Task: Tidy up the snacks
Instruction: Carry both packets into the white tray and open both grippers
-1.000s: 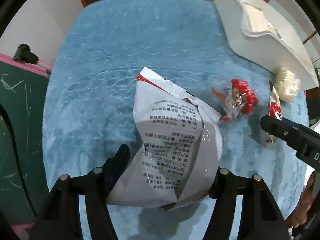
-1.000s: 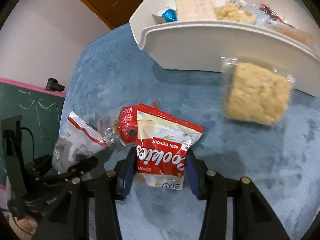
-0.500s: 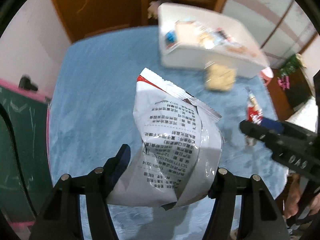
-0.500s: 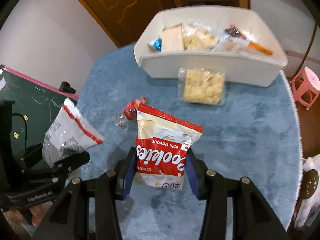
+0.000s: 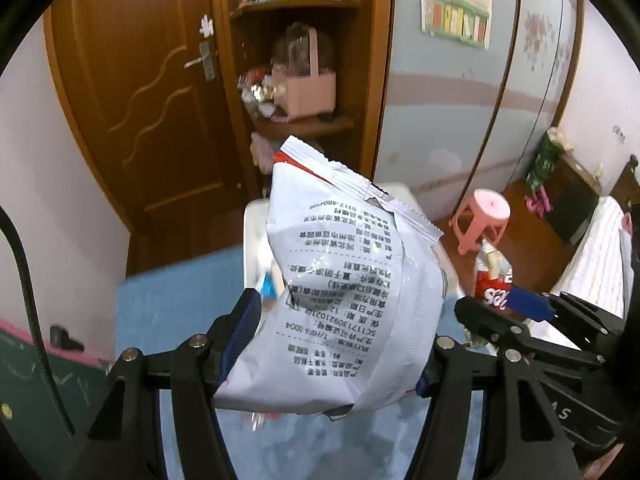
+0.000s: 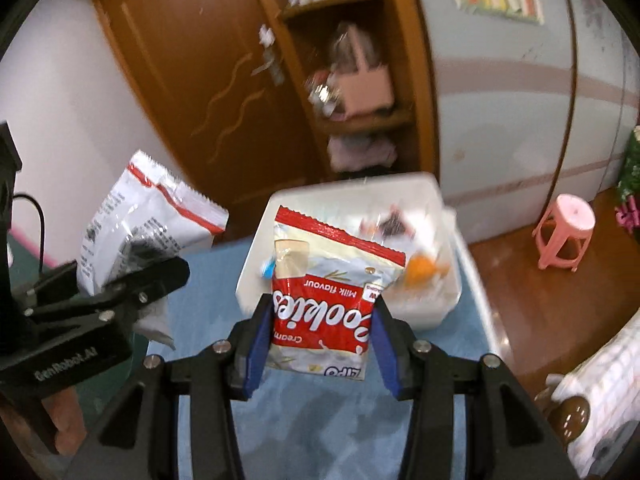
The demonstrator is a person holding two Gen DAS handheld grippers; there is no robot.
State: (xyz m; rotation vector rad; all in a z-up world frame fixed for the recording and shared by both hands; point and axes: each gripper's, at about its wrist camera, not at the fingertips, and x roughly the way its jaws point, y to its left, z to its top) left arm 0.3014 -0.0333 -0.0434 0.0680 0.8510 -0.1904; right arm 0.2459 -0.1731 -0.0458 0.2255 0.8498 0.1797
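My left gripper (image 5: 340, 344) is shut on a white snack bag (image 5: 344, 288) with black print and a red stripe, held high above the blue table (image 5: 176, 304). The bag also shows in the right wrist view (image 6: 148, 220). My right gripper (image 6: 320, 344) is shut on a red and white cookies packet (image 6: 328, 292), also seen in the left wrist view (image 5: 492, 280). A white bin (image 6: 424, 196) with several snacks stands on the table just beyond both packets; the white bag hides most of it in the left wrist view.
A wooden door (image 5: 136, 92) and corner shelves (image 5: 304, 60) stand behind the table. A pink stool (image 6: 564, 232) stands on the wooden floor to the right. A green chalkboard (image 5: 24, 380) is at the left. A bed edge (image 6: 600, 380) shows at the right.
Both grippers have lifted and tilted up with their packets, so the room now fills the views. The bin has come closer, right in front of both packets.
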